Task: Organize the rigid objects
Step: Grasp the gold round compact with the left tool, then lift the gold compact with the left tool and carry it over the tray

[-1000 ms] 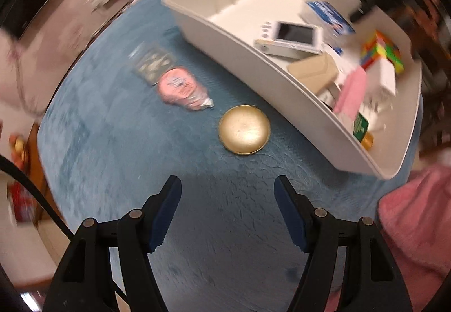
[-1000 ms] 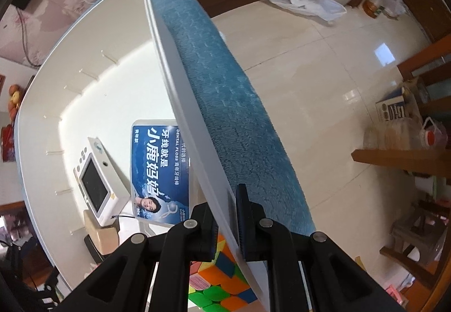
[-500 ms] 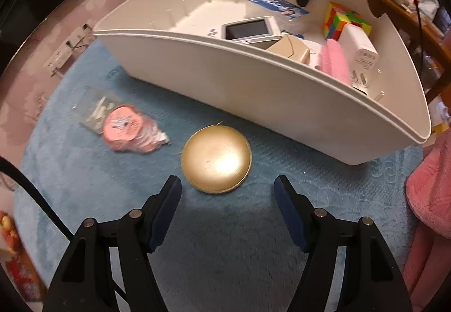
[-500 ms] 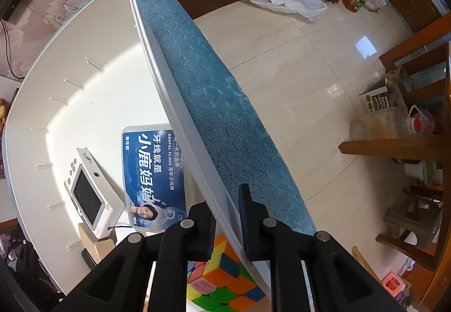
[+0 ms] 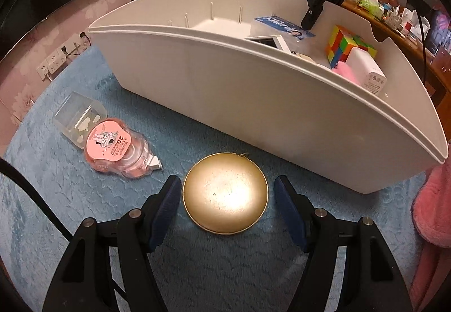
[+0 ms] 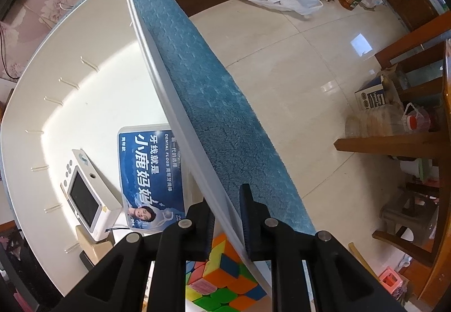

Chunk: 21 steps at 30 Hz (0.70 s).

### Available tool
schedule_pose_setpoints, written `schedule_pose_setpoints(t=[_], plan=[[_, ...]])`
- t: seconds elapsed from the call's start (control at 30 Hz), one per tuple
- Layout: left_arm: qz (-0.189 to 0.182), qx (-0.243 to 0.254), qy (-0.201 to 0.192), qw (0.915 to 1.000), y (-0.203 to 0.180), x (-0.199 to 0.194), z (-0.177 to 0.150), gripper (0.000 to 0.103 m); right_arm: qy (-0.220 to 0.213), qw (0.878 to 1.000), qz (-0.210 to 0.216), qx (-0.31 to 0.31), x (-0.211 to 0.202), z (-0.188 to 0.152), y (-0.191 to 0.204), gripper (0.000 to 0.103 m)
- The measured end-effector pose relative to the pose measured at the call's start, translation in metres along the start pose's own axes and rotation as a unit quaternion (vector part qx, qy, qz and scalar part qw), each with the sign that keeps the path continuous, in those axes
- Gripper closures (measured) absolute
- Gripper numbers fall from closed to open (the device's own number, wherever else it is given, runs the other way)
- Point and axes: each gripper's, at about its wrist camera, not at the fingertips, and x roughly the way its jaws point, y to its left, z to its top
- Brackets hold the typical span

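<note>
A round gold case [image 5: 225,193] lies flat on the blue cloth in front of the white bin [image 5: 253,103]. My left gripper [image 5: 225,185] is open and straddles the case, with a gap at each blue pad. In the right wrist view my right gripper [image 6: 227,199] points down over the bin's far rim [image 6: 157,81]. The wall runs between its jaws, which have eased apart, and a strip of cloth shows between the wall and the right pad [image 6: 246,207]. That gripper [image 5: 313,16] also shows in the left wrist view, held by a hand.
Left of the gold case lie a pink tape pack [image 5: 112,146] and a clear plastic box [image 5: 79,115]. The bin holds a colour cube [image 6: 222,269], a dental floss packet [image 6: 149,171], a white screen device [image 6: 87,196] and a white charger [image 5: 366,69]. A pink sleeve [image 5: 434,199] is at right.
My left gripper came down and tipped toward the gold case, which now lies between its fingers. The right jaws widened a little around the bin wall.
</note>
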Motion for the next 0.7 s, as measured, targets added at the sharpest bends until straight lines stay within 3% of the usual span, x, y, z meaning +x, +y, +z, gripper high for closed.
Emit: schedule_pose_setpoints(t=[0.17,0.3,0.53,0.7], plan=[[0.005,-0.008,0.0,1.0,-0.001,0.001,0.0,0.032,-0.001,1.0,0.0,0.002,0.0,0.0,0.001,0.086],[0.014,-0.021,0.003,0.9997,-0.001,-0.002,-0.001,0.044,-0.003,1.0,0.006,0.006,-0.001,0.0,-0.001,0.086],[0.039,-0.086,0.022,0.9953,-0.004,-0.007,-0.008,0.045,-0.003,1.0,0.015,0.0,-0.001,-0.002,-0.006,0.086],[0.063,-0.14,0.048,0.987,-0.017,-0.015,-0.018,0.045,-0.001,1.0,0.025,-0.008,-0.001,-0.003,-0.007,0.086]])
